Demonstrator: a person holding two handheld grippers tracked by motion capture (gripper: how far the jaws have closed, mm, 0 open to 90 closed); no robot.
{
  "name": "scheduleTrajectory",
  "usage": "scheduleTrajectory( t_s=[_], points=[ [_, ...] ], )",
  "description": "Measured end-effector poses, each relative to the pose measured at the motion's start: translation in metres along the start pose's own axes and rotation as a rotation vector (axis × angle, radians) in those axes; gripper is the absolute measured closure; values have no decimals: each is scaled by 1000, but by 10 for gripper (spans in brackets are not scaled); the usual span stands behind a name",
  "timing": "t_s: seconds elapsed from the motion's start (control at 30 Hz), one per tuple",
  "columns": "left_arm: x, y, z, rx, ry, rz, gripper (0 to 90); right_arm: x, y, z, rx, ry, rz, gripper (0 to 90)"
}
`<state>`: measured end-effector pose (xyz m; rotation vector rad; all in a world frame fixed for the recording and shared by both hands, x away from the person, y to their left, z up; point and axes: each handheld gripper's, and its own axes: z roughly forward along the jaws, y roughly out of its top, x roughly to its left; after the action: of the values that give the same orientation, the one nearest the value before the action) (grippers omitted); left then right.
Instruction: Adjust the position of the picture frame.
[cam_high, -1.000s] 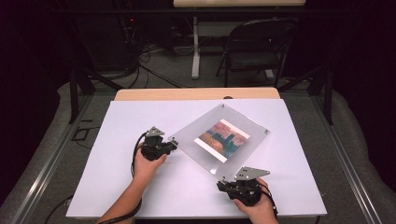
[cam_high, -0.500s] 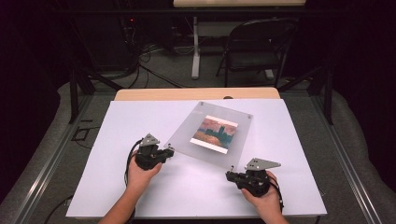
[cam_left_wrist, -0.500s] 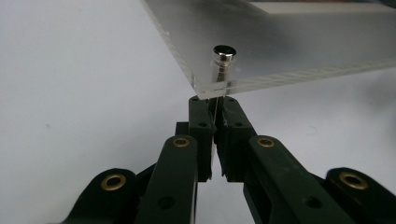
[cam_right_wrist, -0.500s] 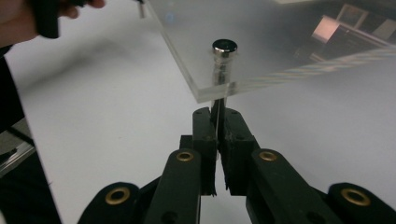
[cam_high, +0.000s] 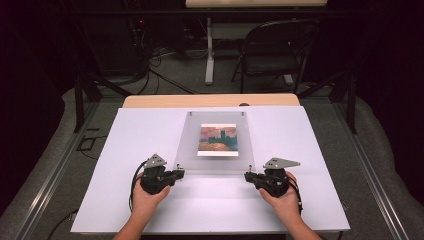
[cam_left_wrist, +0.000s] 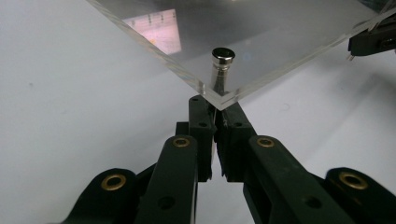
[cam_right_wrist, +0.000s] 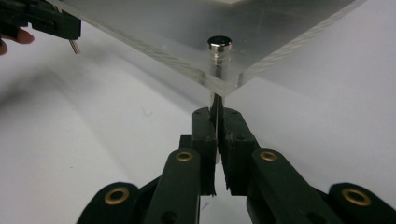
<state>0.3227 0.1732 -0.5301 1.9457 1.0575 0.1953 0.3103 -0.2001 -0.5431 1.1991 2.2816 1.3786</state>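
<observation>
Centrally on the white desk (cam_high: 125, 150) lies the acrylic picture frame (cam_high: 215, 142). Left gripper (cam_high: 179, 173) pinches the frame's lower-left corner standoff, right gripper (cam_high: 248, 176) its lower-right standoff; both pressed together.

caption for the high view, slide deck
Two hand-held grippers, left gripper and right gripper, pinch the near corners of a clear acrylic picture frame.

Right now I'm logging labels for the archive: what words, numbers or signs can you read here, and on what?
None can be read.
Picture in the acrylic frame: a painted scene, no legible words; any signature is too small to tell.
Left gripper and right gripper: plain black, no markings seen.
Table: bare white, no print.
</observation>
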Motion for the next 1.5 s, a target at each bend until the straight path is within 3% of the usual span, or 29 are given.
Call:
scheduleTrajectory(
  t_s=[0.37,0.5,0.6,1.5],
  points=[
    [14,17,13,-31,25,-24,850,-16,25,16,4,-46,49,855],
    [19,14,16,-19,43,-29,849,-14,22,22,1,-41,52,853],
    [19,10,20,12,48,-9,850,-15,16,27,18,-45,51,851],
    [20,2,29,43,60,2,848,-19,9,39,32,-67,52,848]
  ],
)
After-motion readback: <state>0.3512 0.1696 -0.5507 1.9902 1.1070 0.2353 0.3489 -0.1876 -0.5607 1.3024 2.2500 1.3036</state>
